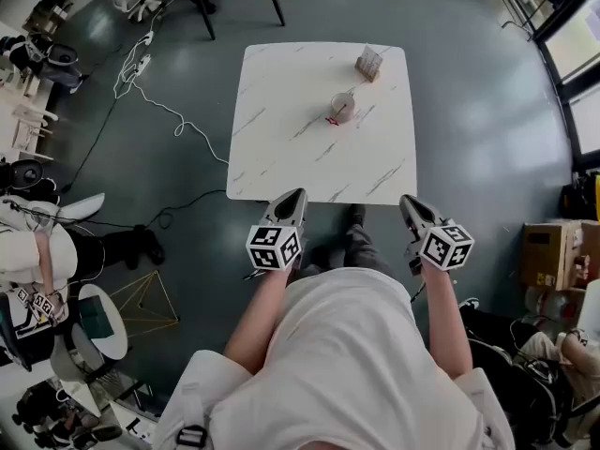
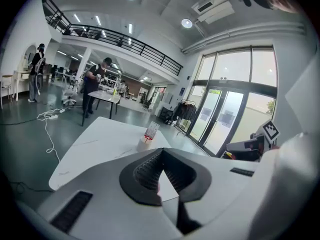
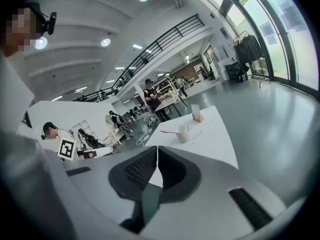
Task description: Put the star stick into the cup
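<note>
A small pale cup [image 1: 343, 107] stands near the middle of the white marble table [image 1: 281, 148]. The red star stick [image 1: 333, 120] shows at the cup's near-left side. In the right gripper view the stick [image 3: 169, 131] juts out leftward at the height of the rim of the cup [image 3: 183, 133]. My left gripper [image 1: 298, 194] hovers at the table's near edge, jaws shut and empty. My right gripper [image 1: 405, 200] hangs just off the near edge, also shut with nothing in it. Both are well short of the cup [image 2: 143, 144].
A small card holder [image 1: 369, 64] stands at the table's far right, behind the cup. The person's legs and shoes are under the near edge. Cables [image 1: 155, 101] trail on the floor at left, and cardboard boxes [image 1: 549, 254] sit at right. People stand at distant tables.
</note>
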A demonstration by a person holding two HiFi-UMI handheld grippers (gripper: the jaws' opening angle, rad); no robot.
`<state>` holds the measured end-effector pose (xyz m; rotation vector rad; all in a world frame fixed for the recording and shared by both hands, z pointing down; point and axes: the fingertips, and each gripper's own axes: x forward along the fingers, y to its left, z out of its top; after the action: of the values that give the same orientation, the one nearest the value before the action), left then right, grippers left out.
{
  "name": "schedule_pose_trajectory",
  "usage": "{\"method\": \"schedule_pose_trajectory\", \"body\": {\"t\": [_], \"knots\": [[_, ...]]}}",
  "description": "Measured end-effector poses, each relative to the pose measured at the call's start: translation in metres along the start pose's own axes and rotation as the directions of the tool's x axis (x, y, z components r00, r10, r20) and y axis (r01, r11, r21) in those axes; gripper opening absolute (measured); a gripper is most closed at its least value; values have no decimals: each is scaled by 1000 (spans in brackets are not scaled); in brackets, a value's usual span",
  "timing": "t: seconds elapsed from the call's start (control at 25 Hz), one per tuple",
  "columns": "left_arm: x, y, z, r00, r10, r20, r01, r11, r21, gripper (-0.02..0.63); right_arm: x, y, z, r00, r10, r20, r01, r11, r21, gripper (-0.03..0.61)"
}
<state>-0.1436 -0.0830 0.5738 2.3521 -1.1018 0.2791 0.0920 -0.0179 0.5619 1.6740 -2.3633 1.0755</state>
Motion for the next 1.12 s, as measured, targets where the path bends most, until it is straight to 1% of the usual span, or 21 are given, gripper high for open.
{"method": "schedule_pose_trajectory", "body": {"t": [0.16,0.28,0.36,0.44,0.56,0.68,0.8,0.92,1.0,1.12], "knots": [[-11,-9,-13,999,-47,-15,46,999,-22,14,-34,7,-14,997,-49,52,51,998,-24,26],[-17,-25,-23,995,-93,-40,93,996,-7,14,-55,10,-30,996,-68,55,70,996,-47,26],[-19,-34,-28,991,-118,-60,118,993,8,14,-62,15,-37,997,-64,41,68,993,-92,26],[-20,-38,-32,989,-126,-74,127,992,17,14,-64,20,-37,998,-54,29,58,987,-152,26],[-21,-42,-35,991,-109,-76,110,994,10,14,-67,17,-30,999,-35,30,40,977,-208,26],[-22,-47,-34,994,-83,-65,83,997,-5,14,-69,5,-16,999,-7,44,16,978,-209,26],[-26,-49,-29,997,-49,-61,47,998,-34,14,-70,1,-3,999,21,33,-13,973,-232,26],[-25,-55,-22,999,-30,-45,29,999,-30,14,-72,-3,11,998,60,35,-48,963,-265,25],[-24,-57,-20,999,-12,-32,11,1000,-25,14,-71,-10,15,996,79,34,-67,961,-267,25],[-27,-60,-20,1000,20,-12,-21,999,-50,14,-74,-19,19,996,90,29,-79,959,-272,25]]}}
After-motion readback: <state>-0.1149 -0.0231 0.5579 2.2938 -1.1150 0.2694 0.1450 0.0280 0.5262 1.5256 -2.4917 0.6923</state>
